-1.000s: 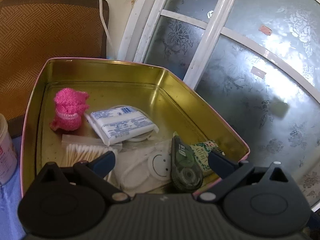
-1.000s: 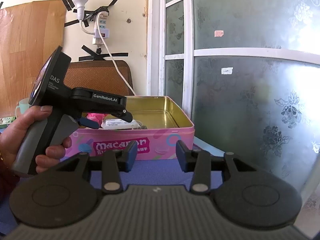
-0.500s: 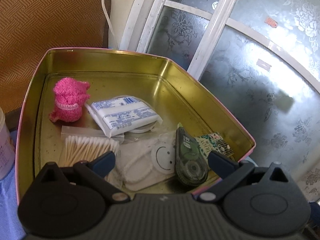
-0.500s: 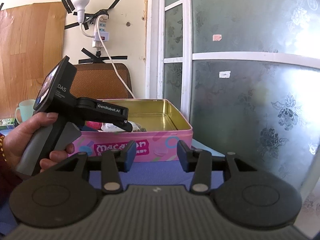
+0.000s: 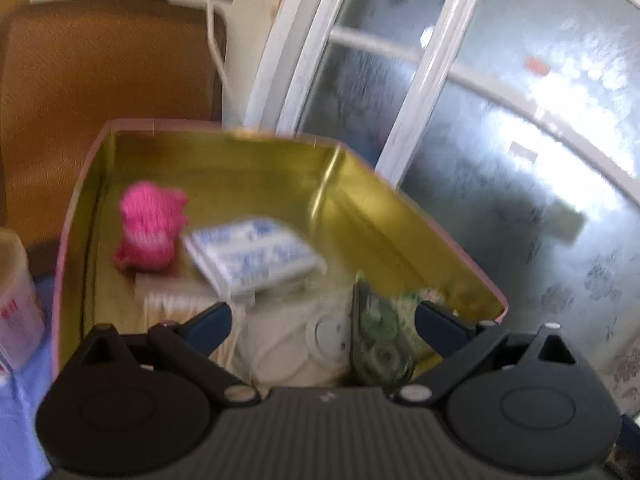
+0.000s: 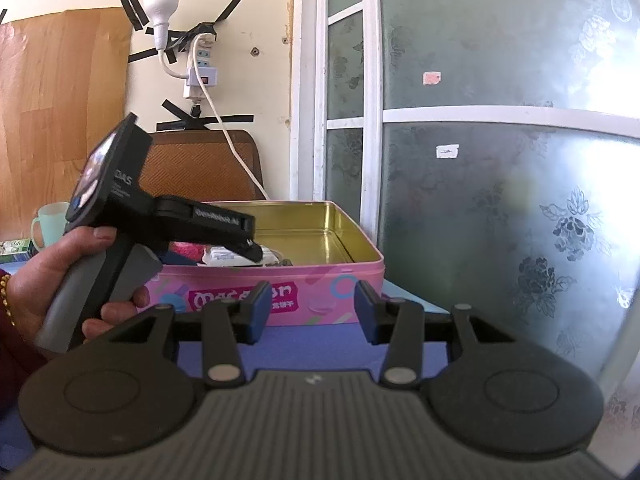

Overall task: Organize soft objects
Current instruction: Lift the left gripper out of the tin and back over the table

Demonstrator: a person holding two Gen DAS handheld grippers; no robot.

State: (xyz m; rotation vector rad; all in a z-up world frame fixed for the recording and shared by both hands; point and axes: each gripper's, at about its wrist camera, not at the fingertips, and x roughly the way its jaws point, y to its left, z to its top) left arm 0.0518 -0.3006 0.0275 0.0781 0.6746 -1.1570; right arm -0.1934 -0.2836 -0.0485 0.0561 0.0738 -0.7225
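The open tin (image 5: 420, 240) stands on the table (image 6: 320, 344), close before the window (image 6: 500, 160) and the chair back (image 6: 200, 164). Inside it, the knitted toy (image 5: 152, 232) lies toward the far left, the tissue pack (image 5: 252, 256) just right of it, cotton swabs (image 5: 172, 304) nearer in front, and the correction tape (image 5: 380, 340) at the near right (blurred). A cup (image 5: 16, 300) stands left of the tin. The left tool (image 5: 320, 320) hangs over the tin's near edge; the right tool (image 6: 308, 308) sits before the tin's side.

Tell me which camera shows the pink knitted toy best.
Left wrist view: the pink knitted toy lies fully exposed, though blurred, inside the tin. The right wrist view shows only a pink sliver behind the tin's wall.
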